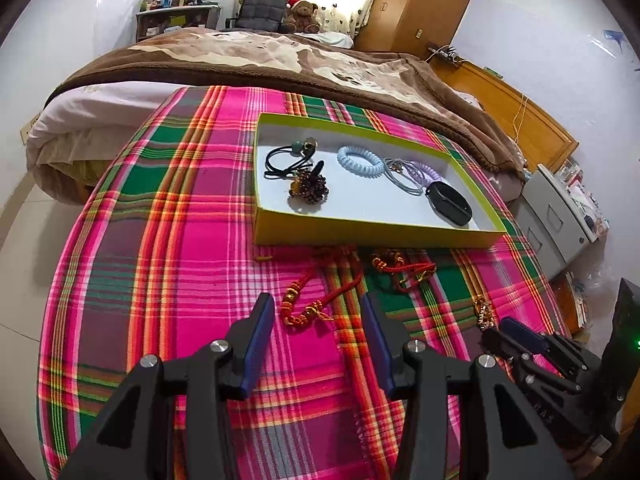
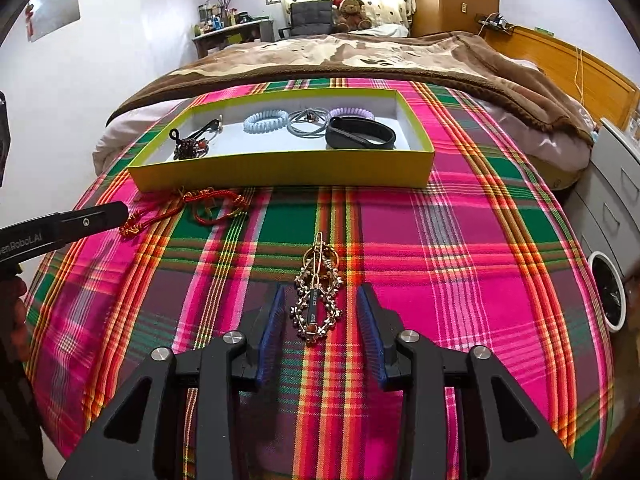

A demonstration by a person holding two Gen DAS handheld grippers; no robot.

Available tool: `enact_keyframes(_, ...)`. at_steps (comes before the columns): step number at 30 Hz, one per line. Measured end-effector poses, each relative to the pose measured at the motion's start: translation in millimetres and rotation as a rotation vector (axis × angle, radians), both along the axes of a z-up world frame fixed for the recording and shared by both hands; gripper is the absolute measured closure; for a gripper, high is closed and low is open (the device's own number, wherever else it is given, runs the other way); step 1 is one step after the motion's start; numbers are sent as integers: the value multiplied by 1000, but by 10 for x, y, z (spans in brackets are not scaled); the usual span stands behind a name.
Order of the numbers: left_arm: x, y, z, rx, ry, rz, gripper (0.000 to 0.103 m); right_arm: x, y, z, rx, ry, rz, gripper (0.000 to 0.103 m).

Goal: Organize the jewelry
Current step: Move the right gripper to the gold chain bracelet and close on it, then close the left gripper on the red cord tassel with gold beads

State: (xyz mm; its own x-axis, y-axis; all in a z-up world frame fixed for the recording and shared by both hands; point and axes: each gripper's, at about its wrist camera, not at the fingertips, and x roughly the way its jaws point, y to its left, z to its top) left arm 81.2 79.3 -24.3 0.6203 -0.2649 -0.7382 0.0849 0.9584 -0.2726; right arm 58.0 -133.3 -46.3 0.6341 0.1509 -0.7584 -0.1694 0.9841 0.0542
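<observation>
Straddling a gold-and-silver beaded metal charm cluster [image 2: 318, 292], right hand-held gripper [image 2: 322, 320] gapes wide, untouched. Left hand-held gripper [image 1: 316, 332] also wide, red braided cord bracelet [image 1: 308, 304] between fingertips. Yellow-green shallow cardboard tray [image 2: 280, 174] well ahead.

Plaid cloth [image 2: 460, 240] covers the surface, pink, green and orange, filling the frame. At upper centre sits the yellow-green tray [image 2: 280, 176]. Just in front of it, at left, the red knotted cords [image 2: 188, 208] sprawl. Lower centre, the gold-and-silver chain cluster [image 2: 318, 292] lies on the cloth.
</observation>
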Motion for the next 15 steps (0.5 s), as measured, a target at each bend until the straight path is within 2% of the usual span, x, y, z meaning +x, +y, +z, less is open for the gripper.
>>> enact_keyframes(15, 61, 15, -65, 8, 26, -4, 56, -67, -134, 106, 61, -38, -4, 79)
